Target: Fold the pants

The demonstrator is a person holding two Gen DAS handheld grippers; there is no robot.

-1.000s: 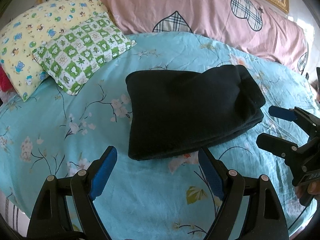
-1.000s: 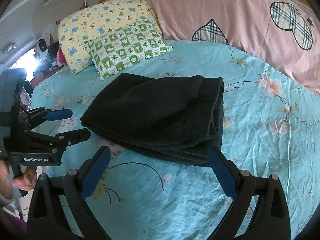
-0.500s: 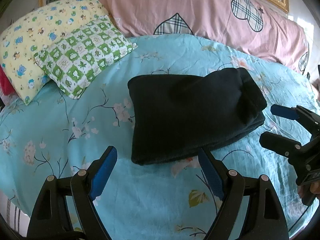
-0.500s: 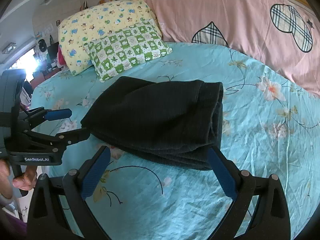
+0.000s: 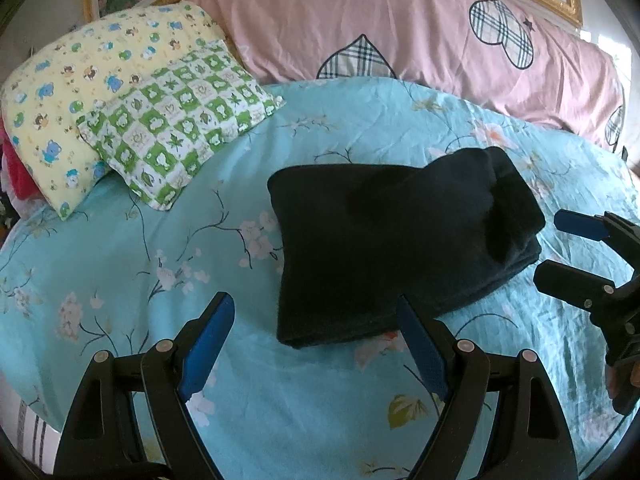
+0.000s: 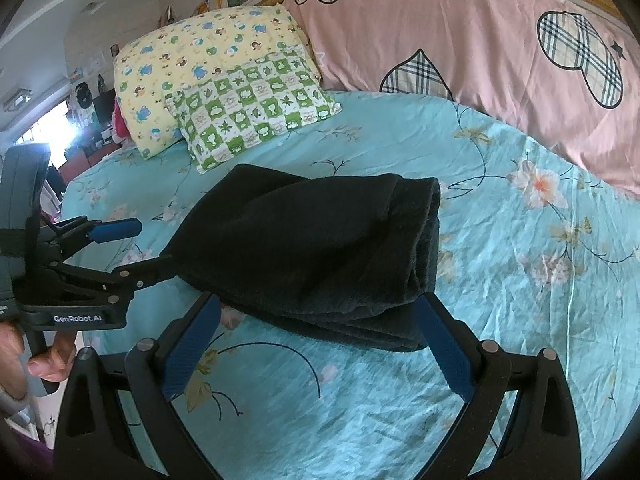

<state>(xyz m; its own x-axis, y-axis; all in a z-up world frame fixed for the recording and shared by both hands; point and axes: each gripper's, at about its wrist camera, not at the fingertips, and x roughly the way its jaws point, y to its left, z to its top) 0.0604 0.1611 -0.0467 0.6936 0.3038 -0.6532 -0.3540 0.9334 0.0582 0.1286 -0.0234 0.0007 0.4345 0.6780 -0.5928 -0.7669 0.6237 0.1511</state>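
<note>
Dark, near-black pants [image 5: 396,236] lie folded into a thick rectangular stack on the turquoise floral bedsheet [image 5: 120,264]; the right wrist view shows the same stack [image 6: 316,248] with its layered edges facing me. My left gripper [image 5: 316,340] hovers open just in front of the stack's near edge, nothing between its blue pads. My right gripper [image 6: 318,340] is open too, its fingertips right at the stack's near edge. Each gripper appears in the other's view: the right gripper [image 5: 560,244] beside the stack's right end, the left gripper [image 6: 140,248] at its left corner.
A yellow cartoon-print pillow [image 5: 76,92] and a green checked pillow [image 5: 180,120] lie at the back left. A pink quilt with plaid hearts [image 5: 400,28] runs along the headboard. A hand [image 6: 44,360] grips the left gripper's handle. Open sheet surrounds the stack.
Both grippers have drawn slightly back and down from the stack, which now sits a little farther up in each view. The pants lie as before.
</note>
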